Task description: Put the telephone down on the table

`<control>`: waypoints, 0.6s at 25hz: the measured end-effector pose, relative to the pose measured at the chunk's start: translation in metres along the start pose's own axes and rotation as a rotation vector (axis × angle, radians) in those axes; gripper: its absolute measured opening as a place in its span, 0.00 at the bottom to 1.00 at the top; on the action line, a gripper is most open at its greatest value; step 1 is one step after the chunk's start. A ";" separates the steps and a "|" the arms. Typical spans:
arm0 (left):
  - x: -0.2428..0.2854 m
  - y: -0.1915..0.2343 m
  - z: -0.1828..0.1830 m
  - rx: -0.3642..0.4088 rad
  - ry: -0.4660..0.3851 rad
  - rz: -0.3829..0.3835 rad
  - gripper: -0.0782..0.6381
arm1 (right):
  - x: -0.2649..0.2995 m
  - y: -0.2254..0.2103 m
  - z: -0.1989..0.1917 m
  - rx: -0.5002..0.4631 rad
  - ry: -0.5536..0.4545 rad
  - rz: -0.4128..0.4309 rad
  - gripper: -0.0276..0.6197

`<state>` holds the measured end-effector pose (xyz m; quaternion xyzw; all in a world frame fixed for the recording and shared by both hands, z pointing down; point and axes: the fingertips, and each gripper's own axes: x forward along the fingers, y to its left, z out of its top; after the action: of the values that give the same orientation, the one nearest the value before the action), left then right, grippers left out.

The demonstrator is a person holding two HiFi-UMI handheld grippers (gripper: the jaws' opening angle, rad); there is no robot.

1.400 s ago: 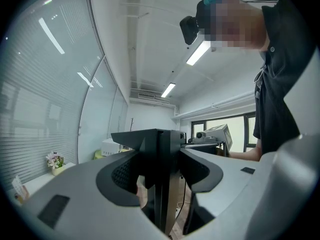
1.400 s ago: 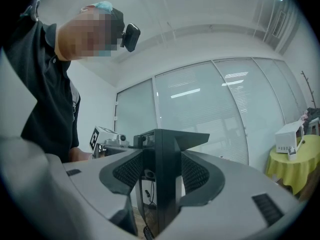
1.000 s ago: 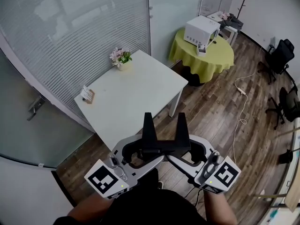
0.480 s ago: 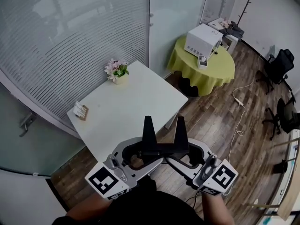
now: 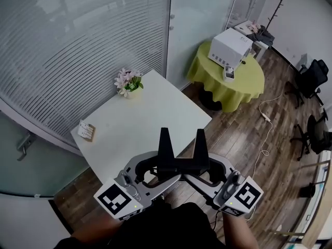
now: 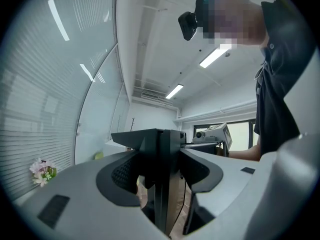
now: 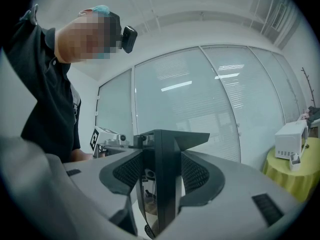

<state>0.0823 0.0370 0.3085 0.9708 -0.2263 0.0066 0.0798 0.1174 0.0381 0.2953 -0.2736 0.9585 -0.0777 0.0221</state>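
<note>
We hold the black plastic telephone with two upright prongs (image 5: 181, 158) in front of the body, above the brown wooden floor (image 5: 236, 134) and short of the white square table (image 5: 155, 115). The left gripper (image 5: 155, 171) pinches its left end and the right gripper (image 5: 206, 172) pinches its right end. Both gripper views show the fingers pressed onto the black body, with none standing spread. The telephone is not over the tabletop yet, so the put-down is yet to come. Risks as we judge them: with a hold at each end, hands drifting apart could pull an end out of the pads and drop it on the floor. Hands twisting against each other could make it pivot in the grip. Coming in too low could clip the base on the near table edge. The small pot of pink flowers (image 5: 127, 83) and the little card holder (image 5: 85, 131) sit along the far-left side, well apart from the near middle, so we aim there. Letting go at one end first likely tips it, so both should release once the base sits flat.
</note>
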 end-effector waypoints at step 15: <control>0.088 0.065 0.005 -0.023 0.003 0.206 0.45 | 0.010 -0.113 0.005 0.031 0.014 0.187 0.42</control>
<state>0.1329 -0.0595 0.3176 0.9413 -0.3250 0.0137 0.0901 0.1680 -0.0626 0.3081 -0.1822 0.9786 -0.0920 0.0266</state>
